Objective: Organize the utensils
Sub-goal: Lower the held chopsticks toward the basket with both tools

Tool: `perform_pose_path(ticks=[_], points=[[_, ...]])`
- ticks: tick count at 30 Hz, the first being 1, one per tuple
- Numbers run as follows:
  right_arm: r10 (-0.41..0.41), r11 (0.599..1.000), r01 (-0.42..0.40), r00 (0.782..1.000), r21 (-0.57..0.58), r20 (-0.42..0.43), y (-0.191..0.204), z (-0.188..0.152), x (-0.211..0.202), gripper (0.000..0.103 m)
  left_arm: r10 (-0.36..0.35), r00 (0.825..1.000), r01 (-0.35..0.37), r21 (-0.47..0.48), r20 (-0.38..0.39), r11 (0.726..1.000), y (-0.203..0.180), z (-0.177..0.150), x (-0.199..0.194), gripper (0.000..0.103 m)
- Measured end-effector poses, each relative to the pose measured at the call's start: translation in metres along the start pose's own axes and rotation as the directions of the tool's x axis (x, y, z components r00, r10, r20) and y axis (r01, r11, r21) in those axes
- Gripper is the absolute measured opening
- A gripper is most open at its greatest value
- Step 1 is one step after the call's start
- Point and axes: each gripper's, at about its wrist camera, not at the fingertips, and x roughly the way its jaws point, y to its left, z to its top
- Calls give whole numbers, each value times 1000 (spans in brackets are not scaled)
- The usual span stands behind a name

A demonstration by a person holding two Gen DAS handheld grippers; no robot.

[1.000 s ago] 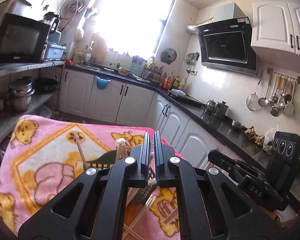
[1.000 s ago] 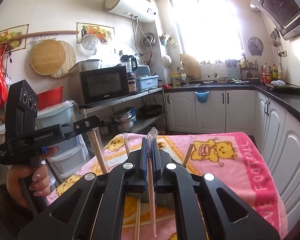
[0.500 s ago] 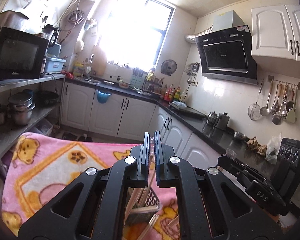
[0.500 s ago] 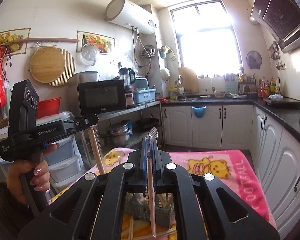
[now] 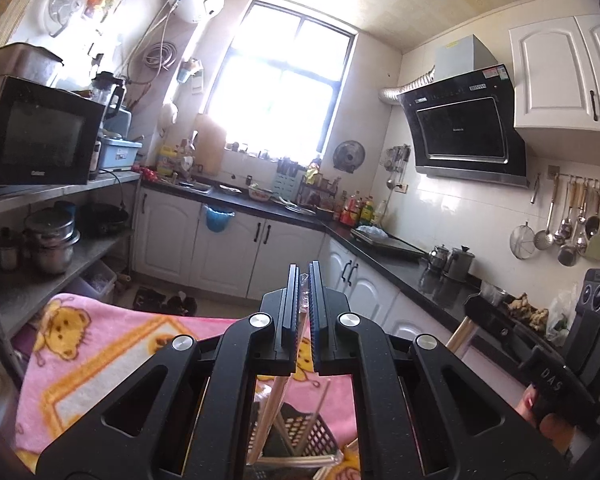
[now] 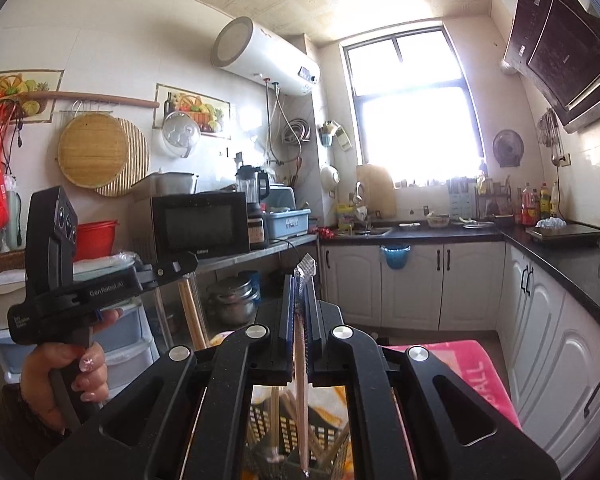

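My left gripper point(image 5: 304, 300) is shut on a pair of chopsticks in a clear wrapper point(image 5: 277, 398) that hangs down below the jaws. Under it sits a black mesh basket point(image 5: 305, 434) holding several chopsticks, on a pink bear-print blanket point(image 5: 100, 348). My right gripper point(image 6: 300, 304) is shut on another wrapped pair of chopsticks point(image 6: 301, 364), whose crimped wrapper tip sticks up above the jaws. The basket point(image 6: 284, 420) lies below it too. In the right wrist view a hand point(image 6: 60, 372) holds the left gripper point(image 6: 186, 267), with its wrapped chopsticks point(image 6: 192, 314) dangling.
White cabinets under a black counter point(image 5: 372, 256) run along the back and right. A metal shelf point(image 5: 40, 192) with a microwave and pots stands on the left. Ladles hang on the right wall point(image 5: 568, 232). The right gripper's body point(image 5: 548, 372) shows at the lower right.
Both grippers have risen with their wrapped chopsticks. The blanket and basket have dropped lower in both views, and more wall and ceiling shows.
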Motion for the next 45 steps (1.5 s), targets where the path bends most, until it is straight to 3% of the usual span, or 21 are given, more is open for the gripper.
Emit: perform_pose_path(ticks=[10, 45], points=[[-17, 1000, 17, 1000, 5, -4, -6, 6, 29, 4, 30, 999, -30, -38, -11, 999, 23, -9, 21, 2], [-4, 999, 12, 987, 47, -160, -10, -68, 79, 5, 40, 989, -47, -46, -140, 998, 46, -85, 54, 2]])
